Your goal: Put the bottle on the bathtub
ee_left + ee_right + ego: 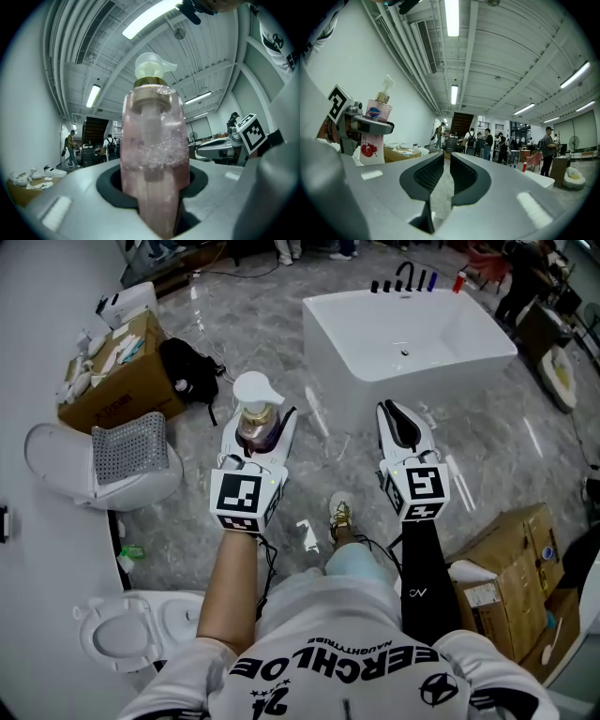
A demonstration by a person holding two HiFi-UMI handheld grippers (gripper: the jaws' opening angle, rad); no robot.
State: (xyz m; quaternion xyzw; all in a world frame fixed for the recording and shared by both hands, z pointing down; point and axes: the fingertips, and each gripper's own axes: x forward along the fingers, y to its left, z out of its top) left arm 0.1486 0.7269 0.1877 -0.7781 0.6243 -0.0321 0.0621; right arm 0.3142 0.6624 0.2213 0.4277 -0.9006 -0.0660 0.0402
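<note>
Bottle [258,416], where is it?
- Upright in the left gripper [262,432], whose smooth grey jaws clamp its sides. It is clear, rounded plastic holding pinkish, bubbly liquid, with a gold collar and a white pump.

And the right gripper [394,418]?
- Closed to a thin slit, with ribbed black pads and nothing between them.

The bathtub [375,381]?
- Farther ahead on the glossy grey marbled floor [281,362], well apart from the bottle. It is white, smooth and rectangular, with rounded corners.

We see a grey marbled floor [487,437] bearing a white bathtub [394,381] ahead, an open cardboard box [112,404], black bag [187,371] and white toilet [56,451] at left, and a second cardboard box [511,549] at right.
</note>
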